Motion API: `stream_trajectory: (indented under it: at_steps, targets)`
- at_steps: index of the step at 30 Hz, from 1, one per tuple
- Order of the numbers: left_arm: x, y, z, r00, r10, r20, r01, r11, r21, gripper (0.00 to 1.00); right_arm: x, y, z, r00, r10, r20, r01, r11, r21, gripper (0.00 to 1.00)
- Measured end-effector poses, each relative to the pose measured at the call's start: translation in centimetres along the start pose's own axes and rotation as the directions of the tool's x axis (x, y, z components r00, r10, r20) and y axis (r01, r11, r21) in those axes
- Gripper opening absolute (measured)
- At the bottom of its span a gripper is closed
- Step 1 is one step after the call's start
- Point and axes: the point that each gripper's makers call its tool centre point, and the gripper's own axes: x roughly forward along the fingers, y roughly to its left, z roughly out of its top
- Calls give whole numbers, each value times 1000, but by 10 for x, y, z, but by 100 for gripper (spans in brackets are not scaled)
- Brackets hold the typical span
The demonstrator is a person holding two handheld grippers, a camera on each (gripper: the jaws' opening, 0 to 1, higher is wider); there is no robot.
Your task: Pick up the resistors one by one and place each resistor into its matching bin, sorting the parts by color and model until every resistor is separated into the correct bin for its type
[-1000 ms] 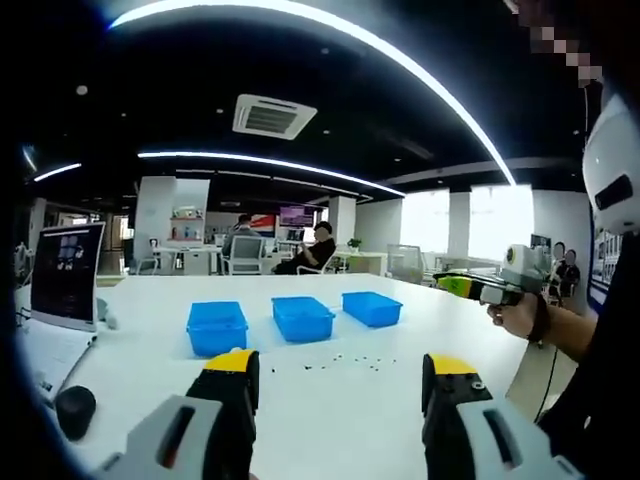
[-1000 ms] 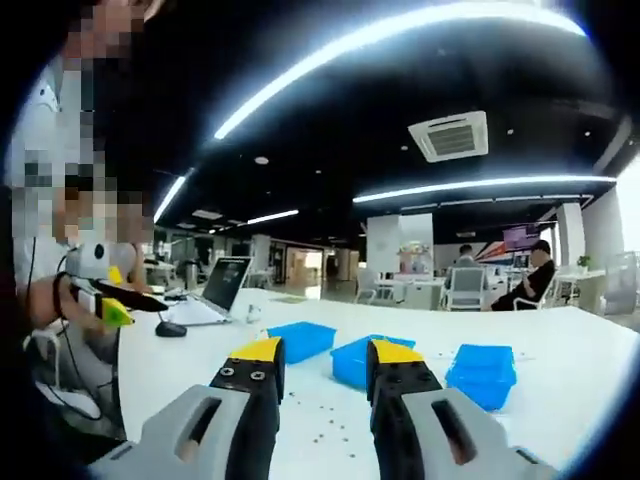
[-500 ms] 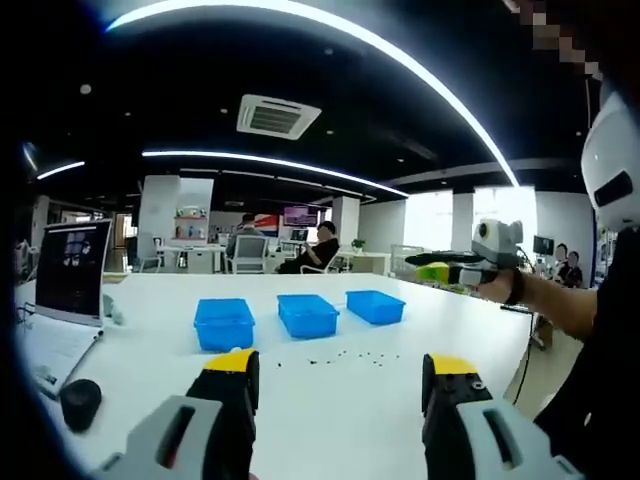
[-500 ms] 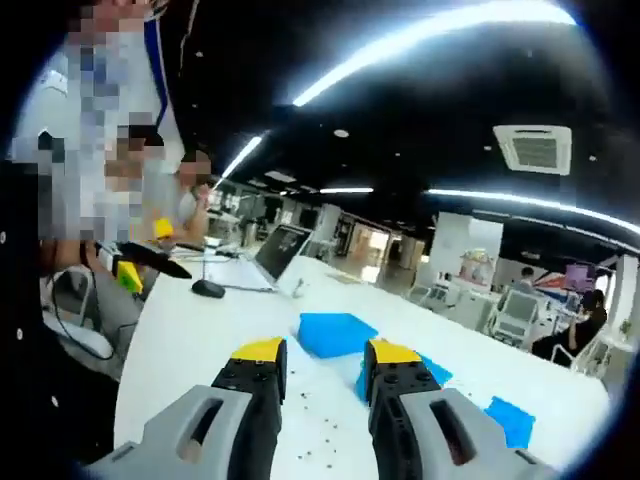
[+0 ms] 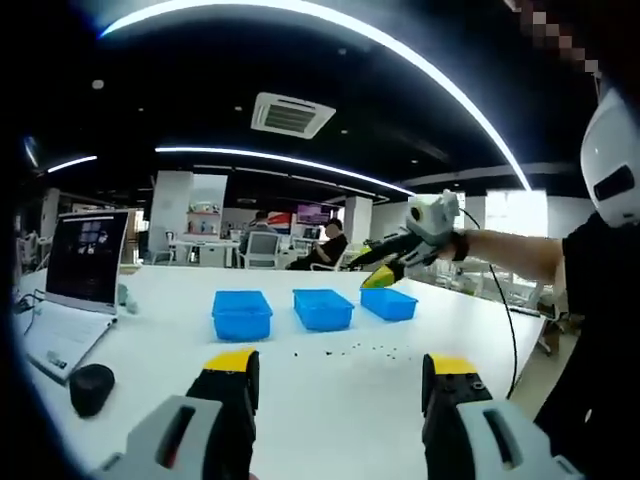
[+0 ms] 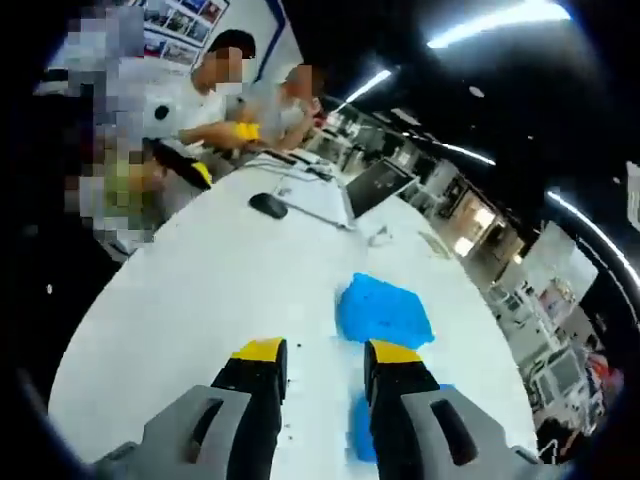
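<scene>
1. Left gripper view: the left gripper [image 5: 335,375] hangs spread and empty above the white table [image 5: 300,400]. Three blue bins [image 5: 242,314] sit in a far row, resistors [image 5: 350,350] scattered just in front. The right gripper [image 5: 385,270], lower and nearer the bins than before, hovers over the rightmost bin; whether it is spread or pressed together cannot be told.

2. Right gripper view: the right gripper [image 6: 322,350], jaws apart and empty, has tipped downward; a blue bin [image 6: 385,312] lies just beyond its tips.

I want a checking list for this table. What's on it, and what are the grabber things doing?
Surface: white table, mostly bare.
Job's things: three blue bins in a row; small dark resistors scattered in front of them.
Clutter: open laptop, black mouse.
Grippers: left gripper open, holding nothing; right gripper raised above the bins, jaws narrow, nothing between them.
Cables: black cable hanging from the right arm.
Surroundings: open office, seated people, ceiling lights.
</scene>
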Motion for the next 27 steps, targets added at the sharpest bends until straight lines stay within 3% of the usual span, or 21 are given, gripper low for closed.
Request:
stream_trajectory:
  at_steps: [2,5,7,9,11,14,16,20,23,25,27]
  targets:
    - [0,1,-1,1000,2,-4,-2,1000,5,67,22,2,-6,996,71,-60,-76,993,-90,33]
    - [-3,2,0,1000,9,-1,-9,1000,2,67,48,13,-15,973,199,-113,-214,968,-134,33]
    - [-5,6,2,1000,23,6,-23,1000,-2,67,65,19,-28,939,273,-210,-317,924,-215,33]
    - [-8,9,2,999,34,9,-34,999,-9,67,75,23,-32,920,302,-250,-362,899,-248,33]
    - [-8,10,-2,999,39,0,-39,999,-12,67,84,30,-37,891,345,-296,-424,865,-268,33]
    - [-5,9,-9,999,38,-16,-38,999,-23,67,97,34,-42,854,382,-353,-492,813,-311,32]
    - [-3,8,-11,999,36,-18,-36,999,-27,67,104,37,-40,843,399,-360,-513,796,-321,31]
    - [0,9,-11,999,39,-14,-39,998,-39,67,114,42,-46,797,427,-426,-584,726,-363,28]
    - [1,10,-12,999,43,-15,-44,998,-43,67,117,45,-48,775,449,-444,-613,704,-358,25]
    - [1,10,-13,999,42,-20,-43,998,-43,67,120,44,-52,760,450,-469,-633,678,-375,23]
    - [2,9,-15,999,41,-25,-42,998,-43,67,123,44,-55,752,452,-480,-642,666,-380,22]
